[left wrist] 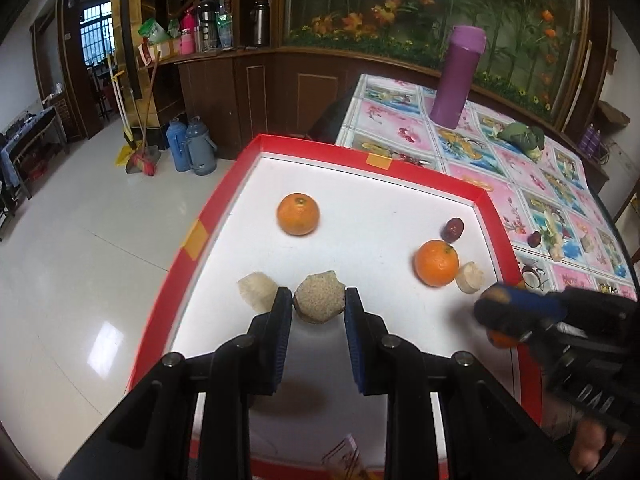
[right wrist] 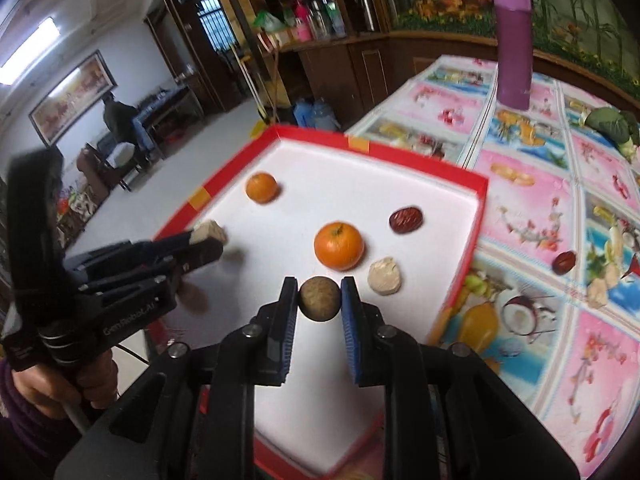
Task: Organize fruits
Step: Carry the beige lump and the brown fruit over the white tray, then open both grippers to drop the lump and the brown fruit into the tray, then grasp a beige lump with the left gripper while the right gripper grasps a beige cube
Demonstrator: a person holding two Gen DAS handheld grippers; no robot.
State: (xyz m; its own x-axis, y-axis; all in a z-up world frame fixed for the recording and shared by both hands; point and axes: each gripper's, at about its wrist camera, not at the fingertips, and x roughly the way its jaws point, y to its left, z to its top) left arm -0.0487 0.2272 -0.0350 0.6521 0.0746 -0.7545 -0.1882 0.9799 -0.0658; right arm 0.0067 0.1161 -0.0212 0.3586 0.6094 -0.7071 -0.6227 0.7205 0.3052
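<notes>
The left hand-held gripper [left wrist: 318,300] pinches a rough beige chunk [left wrist: 319,298] over the white floor of the red tray [left wrist: 416,176]; the right hand-held gripper [right wrist: 319,298] pinches a small brown ball [right wrist: 319,299] above the same tray. Both pieces look light, dry and probably crumbly, so a gentle squeeze across the widest part suits them. The oranges [right wrist: 338,245] look firm, smooth and liable to roll.
</notes>
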